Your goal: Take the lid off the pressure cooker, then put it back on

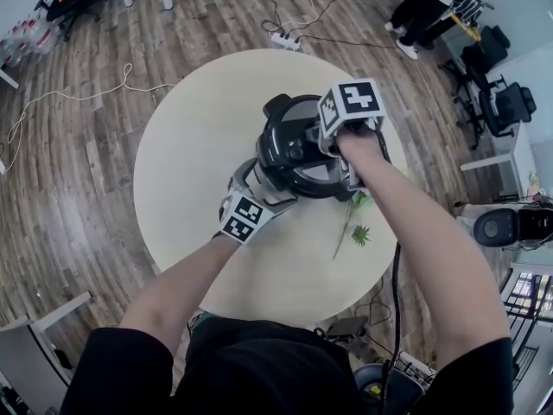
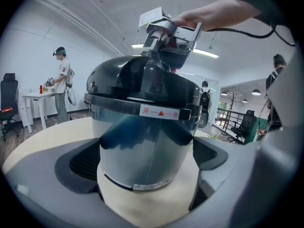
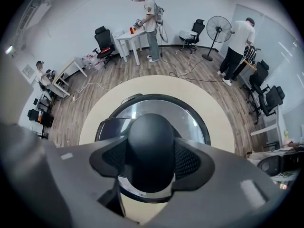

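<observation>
A black-lidded steel pressure cooker (image 1: 298, 150) stands on the round beige table (image 1: 190, 145). In the left gripper view its lid (image 2: 142, 80) sits on the steel pot (image 2: 142, 146), with a white label on the black rim. My left gripper (image 1: 259, 175) reaches in level from the near side, and its jaws (image 2: 145, 175) press on both sides of the pot. My right gripper (image 1: 341, 158) points steeply down over the lid. It is shut on the lid's black knob (image 3: 152, 146), one pad on each side.
A green plant sprig (image 1: 354, 223) lies on the table just right of the cooker. A power strip (image 1: 283, 40) and cables lie on the wood floor beyond. Office chairs (image 1: 501, 102) stand at the right, and other people stand at the room's edges.
</observation>
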`<state>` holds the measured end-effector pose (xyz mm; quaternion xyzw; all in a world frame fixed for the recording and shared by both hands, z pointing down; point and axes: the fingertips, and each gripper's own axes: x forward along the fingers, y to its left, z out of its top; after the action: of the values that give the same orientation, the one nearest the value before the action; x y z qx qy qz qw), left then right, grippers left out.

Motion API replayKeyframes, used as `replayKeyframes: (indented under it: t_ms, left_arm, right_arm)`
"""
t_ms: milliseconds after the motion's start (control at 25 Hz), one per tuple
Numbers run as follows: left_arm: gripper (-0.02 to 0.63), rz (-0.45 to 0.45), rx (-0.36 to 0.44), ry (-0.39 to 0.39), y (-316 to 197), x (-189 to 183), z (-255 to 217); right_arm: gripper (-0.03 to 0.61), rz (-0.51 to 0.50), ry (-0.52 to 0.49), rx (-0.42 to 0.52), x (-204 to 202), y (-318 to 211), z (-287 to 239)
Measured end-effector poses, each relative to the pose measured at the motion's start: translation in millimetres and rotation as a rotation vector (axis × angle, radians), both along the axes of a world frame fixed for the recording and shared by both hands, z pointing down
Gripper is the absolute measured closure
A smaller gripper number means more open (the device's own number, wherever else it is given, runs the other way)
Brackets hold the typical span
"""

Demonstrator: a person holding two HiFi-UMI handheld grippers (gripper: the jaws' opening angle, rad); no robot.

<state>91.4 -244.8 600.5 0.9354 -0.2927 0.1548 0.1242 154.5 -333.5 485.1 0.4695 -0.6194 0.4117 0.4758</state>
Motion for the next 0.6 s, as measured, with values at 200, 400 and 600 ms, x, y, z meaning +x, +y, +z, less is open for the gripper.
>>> replayKeyframes:
  t_ms: [200, 400, 600]
  left_arm:
    - [0.026, 0.005, 0.000, 0.001, 1.0, -1.3, 2.3]
    - [0.026, 0.003, 0.006, 0.004, 1.4, -1.0, 2.3]
    - [0.026, -0.001, 0.005, 0.002, 1.2, -0.6, 2.6]
  right_arm:
    - [0.290, -0.025, 0.014, -0.024, -1.5, 2.9, 3.3]
    - [0.291, -0.009, 0.036, -0.046, -0.9, 3.6, 4.2]
    - [0.290, -0.046, 0.053, -0.064, -1.9, 3.4, 4.8]
